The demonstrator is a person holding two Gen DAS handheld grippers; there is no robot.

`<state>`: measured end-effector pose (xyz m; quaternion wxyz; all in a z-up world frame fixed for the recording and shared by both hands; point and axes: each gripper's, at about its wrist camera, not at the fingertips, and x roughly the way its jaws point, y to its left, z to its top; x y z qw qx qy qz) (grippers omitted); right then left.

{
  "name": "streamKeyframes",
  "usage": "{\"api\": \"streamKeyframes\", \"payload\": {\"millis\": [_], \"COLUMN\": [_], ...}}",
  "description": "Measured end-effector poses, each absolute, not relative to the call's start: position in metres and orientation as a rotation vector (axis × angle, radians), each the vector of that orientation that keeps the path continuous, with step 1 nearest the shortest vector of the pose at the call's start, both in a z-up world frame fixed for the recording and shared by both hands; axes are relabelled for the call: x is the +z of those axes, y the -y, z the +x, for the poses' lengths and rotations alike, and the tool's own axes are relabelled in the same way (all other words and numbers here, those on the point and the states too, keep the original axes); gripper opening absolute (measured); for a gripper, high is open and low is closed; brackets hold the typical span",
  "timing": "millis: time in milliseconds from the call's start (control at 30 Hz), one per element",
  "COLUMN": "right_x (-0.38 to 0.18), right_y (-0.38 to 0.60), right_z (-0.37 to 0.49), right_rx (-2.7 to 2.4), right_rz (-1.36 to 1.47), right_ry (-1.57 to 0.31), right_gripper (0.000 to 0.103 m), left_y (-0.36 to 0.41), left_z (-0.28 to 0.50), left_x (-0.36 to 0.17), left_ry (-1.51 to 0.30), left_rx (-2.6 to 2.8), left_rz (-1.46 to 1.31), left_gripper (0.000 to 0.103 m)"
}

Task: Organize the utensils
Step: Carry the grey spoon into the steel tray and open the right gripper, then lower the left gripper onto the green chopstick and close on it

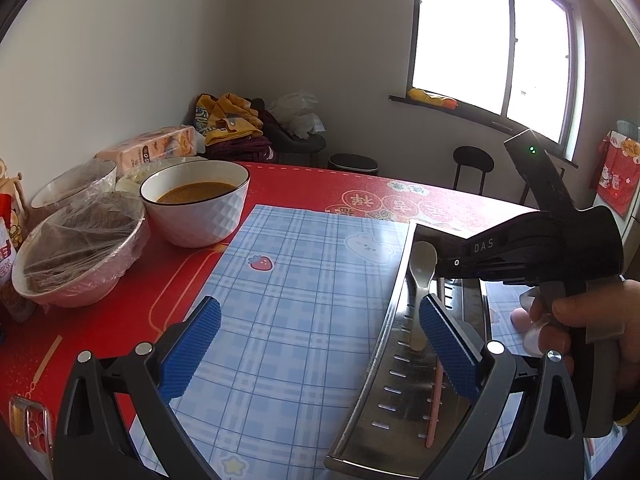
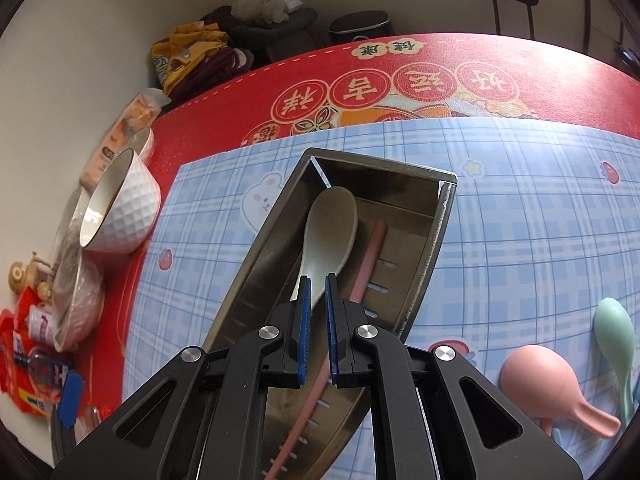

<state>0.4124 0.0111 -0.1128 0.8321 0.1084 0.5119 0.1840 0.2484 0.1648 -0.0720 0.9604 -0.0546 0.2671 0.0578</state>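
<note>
A long slotted metal tray [image 1: 384, 360] [image 2: 260, 248] lies on the blue plaid mat [image 1: 288, 280]. A cream spoon [image 2: 330, 232] [image 1: 422, 264] points bowl-first into the tray's far end. My right gripper [image 2: 316, 292] [image 1: 444, 268] is shut on its handle just behind the bowl. A pink chopstick [image 2: 372, 256] [image 1: 434, 408] lies lengthwise in the tray under the spoon. My left gripper [image 1: 320, 344] is open and holds nothing, its right finger [image 1: 448, 344] over the tray. A pink spoon [image 2: 532, 376] and a green spoon [image 2: 614, 332] lie on the mat to the tray's right.
A white bowl of brown soup [image 1: 192, 208] and two film-wrapped bowls [image 1: 80, 256] stand at the left on the red tablecloth [image 1: 120, 320]. A tissue pack [image 1: 152, 148] sits behind them. Snack packets [image 2: 32, 344] crowd the near left. A person's hand [image 1: 592, 312] holds the right gripper.
</note>
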Motion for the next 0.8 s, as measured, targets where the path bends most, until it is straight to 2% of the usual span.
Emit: {"api": "streamKeyframes", "payload": {"millis": [267,533,600,800], "right_x": [-0.077,-0.081,-0.084,-0.105], "right_y": [0.048,0.157,0.18,0.224], "right_z": [0.356,0.275,0.257,0.228], "right_rx": [0.468,0.393,0.353,0.292], "right_rz": [0.13,0.117,0.111,0.122], "right_ry": [-0.894,-0.772,-0.766,-0.813], "right_gripper": [0.008,0.008,0.008,0.008], "left_y": [-0.152,-0.14,-0.133,-0.073], "left_z": [0.243,0.235,0.229,0.197], "left_x": [-0.07,-0.063,-0.058,-0.053], "left_ry": [-0.518,-0.48,-0.481,-0.507], "left_rx": [0.082,0.031,0.007,-0.136], "left_rz": [-0.082,-0.057,-0.056,0.07], "left_gripper": [0.097,0.096,0.086,0.068]}}
